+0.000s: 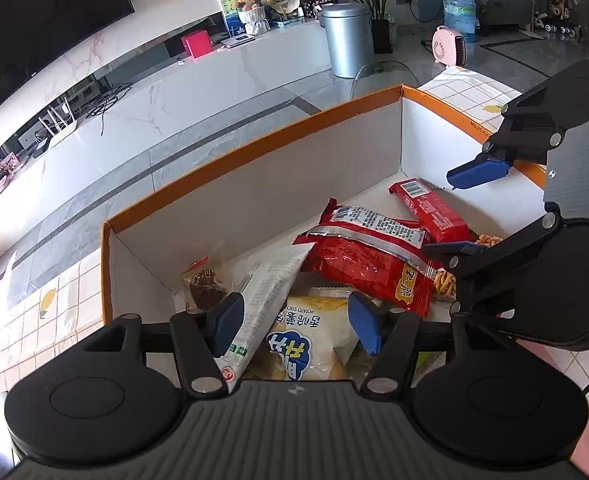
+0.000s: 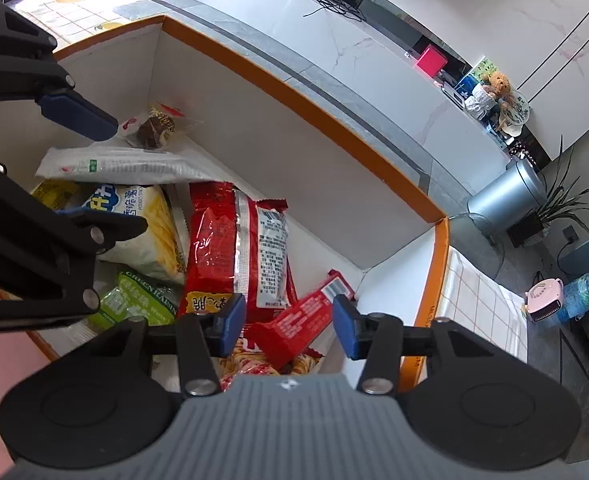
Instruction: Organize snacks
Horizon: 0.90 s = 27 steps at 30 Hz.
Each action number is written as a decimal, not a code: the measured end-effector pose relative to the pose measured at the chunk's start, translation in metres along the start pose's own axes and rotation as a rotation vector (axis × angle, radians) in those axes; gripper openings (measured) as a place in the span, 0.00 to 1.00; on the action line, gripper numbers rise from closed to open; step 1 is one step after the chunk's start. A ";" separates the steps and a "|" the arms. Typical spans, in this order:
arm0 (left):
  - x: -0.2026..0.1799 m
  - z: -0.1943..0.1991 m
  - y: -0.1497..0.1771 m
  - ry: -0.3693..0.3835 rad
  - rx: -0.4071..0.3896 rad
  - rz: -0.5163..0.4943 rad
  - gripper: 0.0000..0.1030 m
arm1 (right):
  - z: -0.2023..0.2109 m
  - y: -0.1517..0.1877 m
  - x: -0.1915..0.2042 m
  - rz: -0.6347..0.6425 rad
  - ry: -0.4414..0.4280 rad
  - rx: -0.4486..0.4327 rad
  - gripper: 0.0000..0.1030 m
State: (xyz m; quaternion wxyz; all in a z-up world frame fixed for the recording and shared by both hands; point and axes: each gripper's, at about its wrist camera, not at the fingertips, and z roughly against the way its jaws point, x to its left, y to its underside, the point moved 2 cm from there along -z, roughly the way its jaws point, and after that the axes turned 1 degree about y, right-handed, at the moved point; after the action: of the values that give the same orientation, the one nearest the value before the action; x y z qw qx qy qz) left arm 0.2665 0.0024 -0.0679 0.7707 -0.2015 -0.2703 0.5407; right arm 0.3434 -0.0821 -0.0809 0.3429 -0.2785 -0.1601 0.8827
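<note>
snacks piled in the orange-rimmed box [image 2: 294, 76] on the table, both grippers above it with jaws wide and holding nothing. right gripper [image 2: 288, 330] is nearest the red bar [image 2: 294, 326], which lies just below its jaws, long axis slanting across the gap. left gripper [image 1: 294, 326] hangs over the white pack [image 1: 262, 292].
</note>
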 end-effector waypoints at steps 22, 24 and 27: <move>-0.005 0.130 0.029 -0.033 -0.221 0.230 0.78 | 0.142 0.036 -0.011 -0.227 -0.073 -0.194 0.73; -0.006 0.144 0.033 -0.039 -0.246 0.250 0.79 | 0.157 0.043 -0.011 -0.264 -0.075 -0.223 0.79; -0.009 0.164 0.040 -0.052 -0.292 0.281 0.84 | 0.183 0.054 -0.007 -0.308 -0.064 -0.283 0.86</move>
State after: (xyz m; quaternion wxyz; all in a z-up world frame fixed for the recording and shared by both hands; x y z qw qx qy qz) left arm 0.1308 0.0102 0.0327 0.6430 -0.3326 -0.3348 0.6031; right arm 0.2099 -0.1426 0.0412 0.4258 -0.2680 -0.3338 0.7971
